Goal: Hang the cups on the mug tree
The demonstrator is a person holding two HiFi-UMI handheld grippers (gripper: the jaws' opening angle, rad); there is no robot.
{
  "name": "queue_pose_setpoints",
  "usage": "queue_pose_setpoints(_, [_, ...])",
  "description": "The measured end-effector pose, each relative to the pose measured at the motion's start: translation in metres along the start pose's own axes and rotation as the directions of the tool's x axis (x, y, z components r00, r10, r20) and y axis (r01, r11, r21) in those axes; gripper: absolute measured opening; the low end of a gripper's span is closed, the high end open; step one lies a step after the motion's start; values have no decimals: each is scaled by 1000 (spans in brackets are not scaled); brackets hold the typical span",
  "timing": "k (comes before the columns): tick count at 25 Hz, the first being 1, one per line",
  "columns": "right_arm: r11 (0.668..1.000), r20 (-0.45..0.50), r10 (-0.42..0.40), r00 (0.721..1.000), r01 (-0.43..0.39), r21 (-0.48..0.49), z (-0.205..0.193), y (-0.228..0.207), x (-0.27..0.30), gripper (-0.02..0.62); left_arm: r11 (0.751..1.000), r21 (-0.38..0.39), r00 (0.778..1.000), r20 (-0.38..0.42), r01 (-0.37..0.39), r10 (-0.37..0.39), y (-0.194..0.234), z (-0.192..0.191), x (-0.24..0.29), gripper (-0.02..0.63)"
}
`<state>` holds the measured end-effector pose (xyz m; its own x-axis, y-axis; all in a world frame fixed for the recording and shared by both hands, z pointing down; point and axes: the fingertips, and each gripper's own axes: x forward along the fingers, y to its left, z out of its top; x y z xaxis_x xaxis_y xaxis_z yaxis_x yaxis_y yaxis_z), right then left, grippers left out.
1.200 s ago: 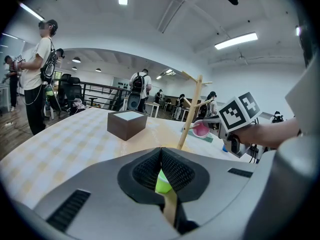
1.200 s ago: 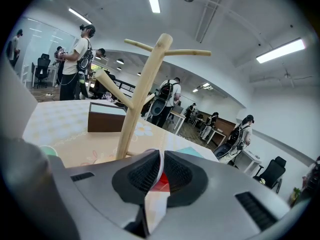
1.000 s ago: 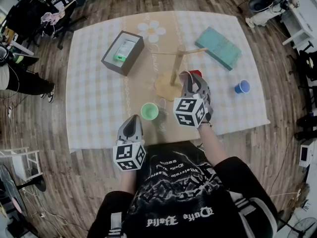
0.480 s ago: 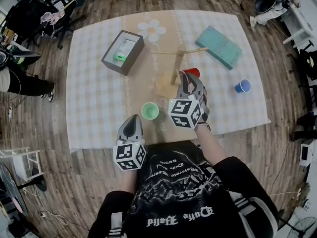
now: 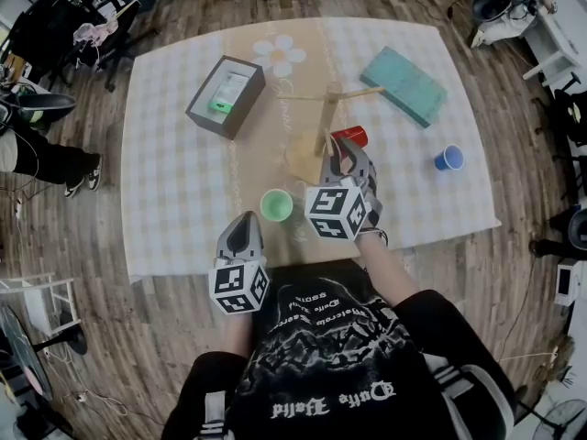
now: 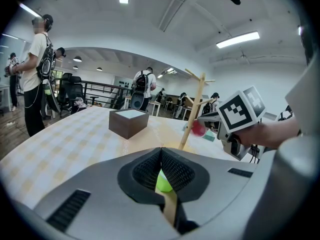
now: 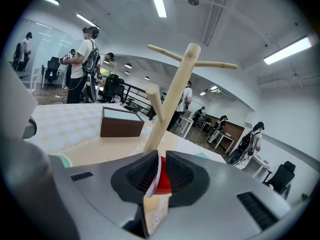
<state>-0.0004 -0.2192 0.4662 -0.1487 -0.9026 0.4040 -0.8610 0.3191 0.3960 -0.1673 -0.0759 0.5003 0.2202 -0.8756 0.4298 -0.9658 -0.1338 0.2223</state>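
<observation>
The wooden mug tree (image 5: 327, 117) stands mid-table on a round base. My right gripper (image 5: 345, 157) is just in front of it and holds the red cup (image 5: 349, 137) close against the trunk. In the right gripper view the red cup's (image 7: 163, 182) rim sits between the pads, which touch it on both sides. These jaws have just been opening. A peg of the mug tree (image 7: 172, 99) rises directly behind. My left gripper (image 5: 245, 234) is shut and empty near the table's front edge, with the green cup (image 5: 277, 205) upright just beyond it. A blue cup (image 5: 448, 159) stands far right.
A dark brown box (image 5: 227, 96) with a white and green insert lies at the back left. A teal flat box (image 5: 404, 86) lies at the back right. A checked cloth (image 5: 174, 172) covers the table. People stand in the room beyond.
My right gripper has shifted left with the red cup, closer to the tree's trunk, and more of the cup shows beyond its tips. The left gripper has stayed put.
</observation>
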Motion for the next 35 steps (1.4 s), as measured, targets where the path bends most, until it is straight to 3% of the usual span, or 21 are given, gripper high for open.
queue_pose_setpoints(11, [993, -18, 87, 996, -85, 82, -7, 17, 3, 60, 1000, 8, 1000, -1, -11, 11, -1, 1, 2, 20])
queue_pose_setpoints(21, [958, 6, 228, 974, -225, 179, -16, 30, -9, 86, 999, -11, 999, 13, -32, 32, -7, 0, 2, 20])
queue_pose_setpoints(25, [933, -2, 267, 964, -258, 250, -33, 26, -22, 84, 998, -44, 999, 18, -50, 51, -7, 0, 3, 21])
queue_pose_setpoints(31, [928, -67, 277, 959, -249, 276, -73, 5, -36, 39, 995, -88, 999, 0, -45, 46, 0, -1, 4, 23])
queue_pose_setpoints(32, [926, -76, 274, 959, -242, 289, -80, 1, -38, 32, 995, -98, 999, -13, -32, 31, 0, -3, 6, 32])
queue_pose_setpoints(35, [922, -94, 264, 960, -223, 317, -94, -9, -41, 20, 986, -164, 997, -67, 38, -50, -4, -9, 15, 154])
